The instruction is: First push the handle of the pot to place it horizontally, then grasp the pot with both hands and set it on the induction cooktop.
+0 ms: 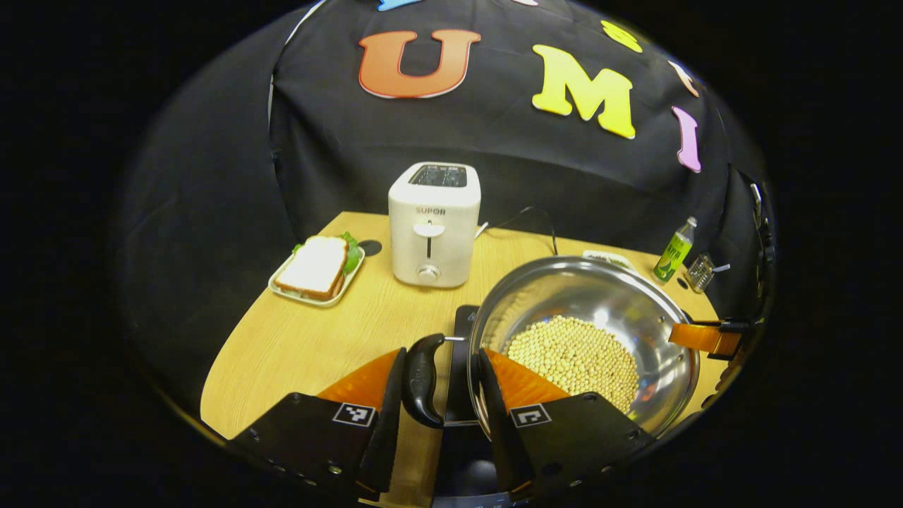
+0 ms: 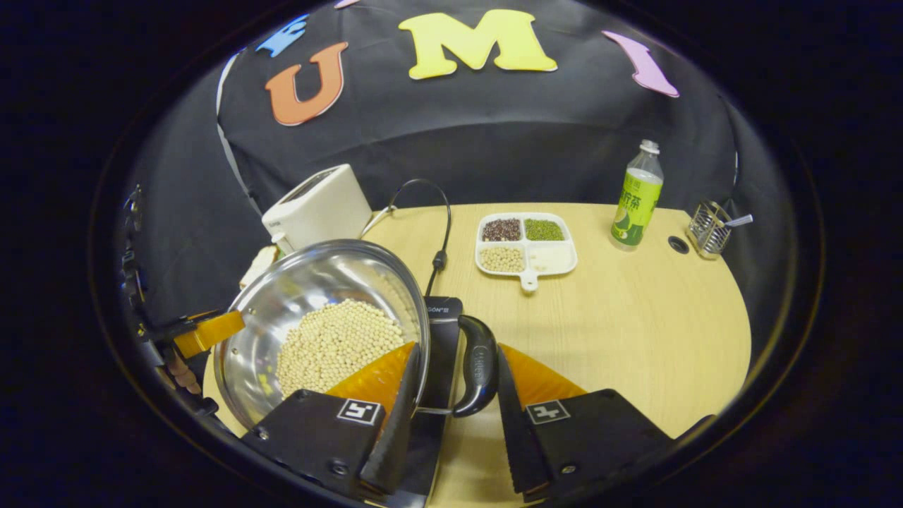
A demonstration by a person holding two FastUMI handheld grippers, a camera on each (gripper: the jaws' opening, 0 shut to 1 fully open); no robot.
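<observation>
One steel pot [image 1: 607, 310] of beans sits over one black induction cooktop [image 1: 462, 367] on the desk [image 1: 303, 339]. My left gripper [image 1: 441, 384] and right gripper [image 2: 458, 384] each straddle one black handle [image 1: 422, 377], jaws parted, not pressing.

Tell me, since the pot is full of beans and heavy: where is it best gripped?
Probably by its two black side handles, one hand-held gripper from each side. The steel pot has a wide, smooth rim; each handle is a narrow loop standing between open fingers, the left hand-held gripper and the right.
</observation>
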